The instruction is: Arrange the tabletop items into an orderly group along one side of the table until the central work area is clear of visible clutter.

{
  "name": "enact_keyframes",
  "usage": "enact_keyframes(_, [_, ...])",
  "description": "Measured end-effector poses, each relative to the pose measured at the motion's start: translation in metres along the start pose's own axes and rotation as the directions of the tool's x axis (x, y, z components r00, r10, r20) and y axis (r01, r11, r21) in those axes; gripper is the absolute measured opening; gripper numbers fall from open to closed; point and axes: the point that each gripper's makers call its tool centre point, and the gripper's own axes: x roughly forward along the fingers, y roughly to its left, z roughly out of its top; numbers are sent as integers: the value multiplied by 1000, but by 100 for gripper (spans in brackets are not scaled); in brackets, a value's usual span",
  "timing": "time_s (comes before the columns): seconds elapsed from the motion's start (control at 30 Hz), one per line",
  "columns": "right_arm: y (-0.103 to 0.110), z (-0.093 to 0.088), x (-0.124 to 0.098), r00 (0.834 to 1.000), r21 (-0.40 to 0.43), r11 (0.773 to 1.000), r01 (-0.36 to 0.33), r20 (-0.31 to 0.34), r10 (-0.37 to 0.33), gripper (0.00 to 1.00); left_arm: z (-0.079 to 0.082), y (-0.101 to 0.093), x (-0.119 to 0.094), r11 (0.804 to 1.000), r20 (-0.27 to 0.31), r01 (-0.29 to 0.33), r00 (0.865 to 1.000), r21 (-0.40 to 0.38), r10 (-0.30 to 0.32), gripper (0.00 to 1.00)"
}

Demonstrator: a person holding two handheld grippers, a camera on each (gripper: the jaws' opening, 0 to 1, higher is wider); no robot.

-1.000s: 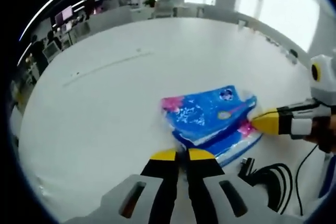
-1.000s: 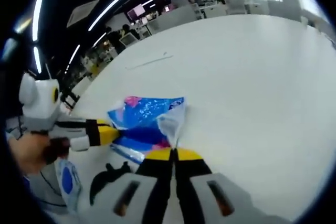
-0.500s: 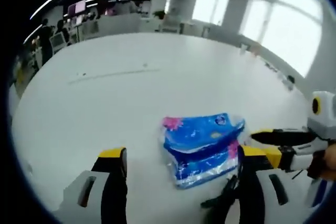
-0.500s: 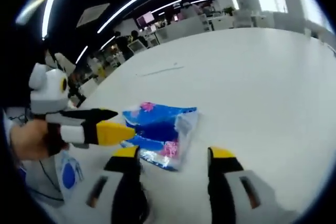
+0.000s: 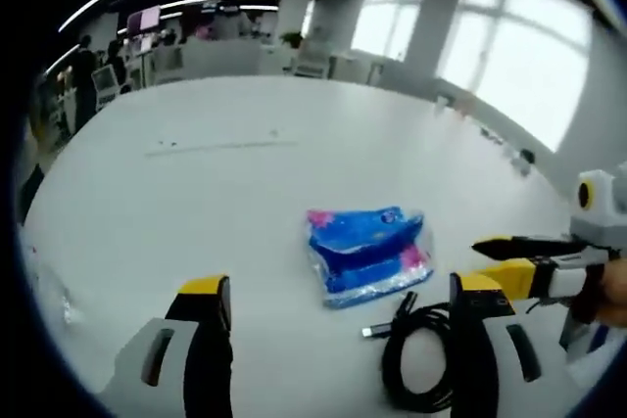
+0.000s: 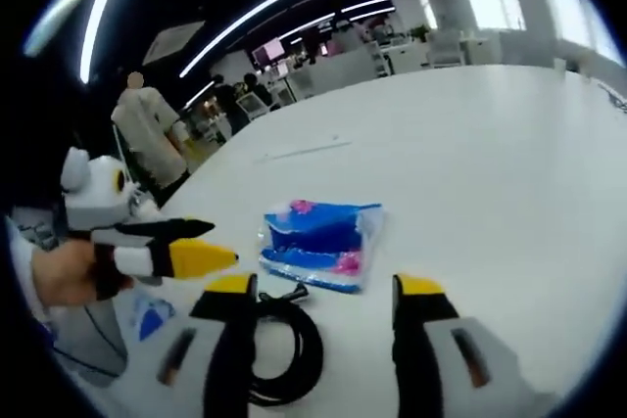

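A blue and pink plastic tissue pack (image 5: pixel 366 252) lies flat on the white table (image 5: pixel 196 183), free of both grippers. My left gripper (image 5: pixel 341 301) stands open a short way behind it, with nothing between its yellow-tipped jaws. My right gripper (image 5: pixel 478 257) comes in from the right, open, its tips just clear of the pack. In the right gripper view the pack (image 6: pixel 318 242) lies just ahead of my open right gripper (image 6: pixel 323 289), and my left gripper (image 6: pixel 221 242) is held open at the left by a hand. A coiled black cable (image 5: pixel 421 359) lies near the pack.
The black cable (image 6: pixel 284 345) rests between my right jaws, close to the pack. A white packet with a blue mark (image 6: pixel 152 315) lies at the table edge below the left gripper. A person (image 6: pixel 147 134) stands beyond the table. The white table (image 6: pixel 490 163) stretches wide beyond the pack.
Both grippers were shut on the pack's ends a second ago. They have opened, let go and drawn back. The pack now lies flat, and the cable has come fully into view.
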Motion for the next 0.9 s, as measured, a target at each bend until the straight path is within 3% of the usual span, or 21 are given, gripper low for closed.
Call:
enact_keyframes(0.2, [13,-10,-11,1000,12,1000,11,6,-11,52,-6,6,-32,1000,47,8,999,-25,-7,87])
enact_keyframes(0.33, [20,-15,-19,999,18,999,28,18,-28,51,-20,18,-42,1000,17,2,1000,-25,-2,86])
enact_keyframes(0.63, [32,-23,-26,998,43,998,56,26,-57,50,-21,26,-62,999,28,18,999,-39,-17,85])
enact_keyframes(0.9, [36,-27,-32,996,69,995,72,38,-75,48,-26,28,-70,999,7,37,999,1,-37,84])
